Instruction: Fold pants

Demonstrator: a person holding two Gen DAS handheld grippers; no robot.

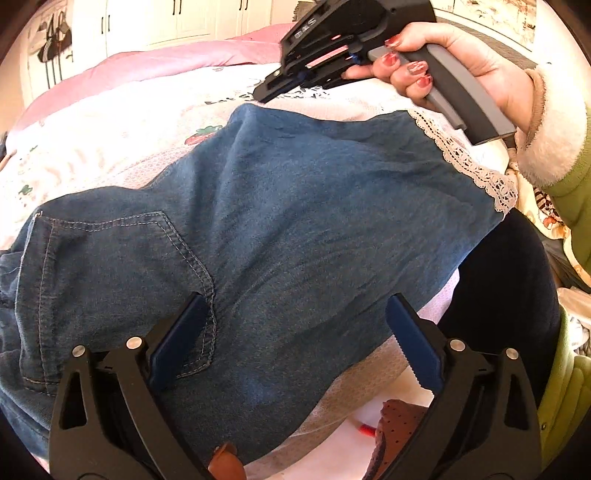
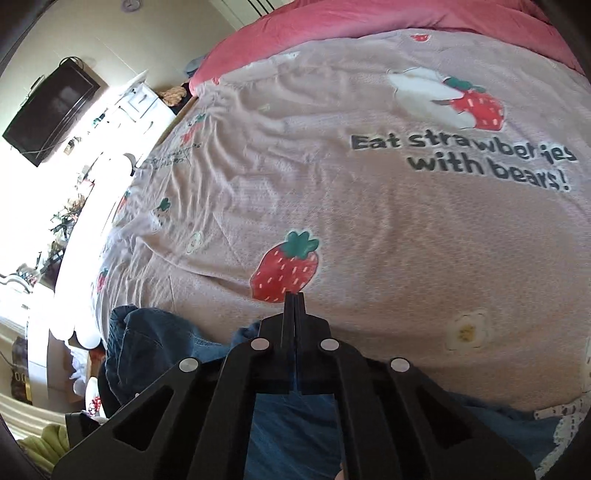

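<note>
Blue denim pants (image 1: 295, 203) lie spread flat on the bed, back pocket (image 1: 122, 280) at the left and lace-trimmed hem (image 1: 472, 170) at the right. My left gripper (image 1: 295, 332) hovers open over the near edge of the pants, its blue pads wide apart with nothing between them. A hand (image 1: 461, 55) holds my right gripper (image 1: 264, 94) at the far edge of the pants. In the right wrist view the right gripper (image 2: 294, 295) is shut, its tips over the bedspread. The denim (image 2: 155, 343) runs under its body, and no cloth shows between the tips.
A strawberry-print bedspread (image 2: 369, 206) covers the bed, with a pink quilt (image 2: 369, 14) beyond it. White wardrobes (image 1: 166, 18) stand behind and a wall television (image 2: 51, 110) hangs left. A dark trouser leg (image 1: 498, 288) and green sleeve (image 1: 572, 192) are at the bed's near right edge.
</note>
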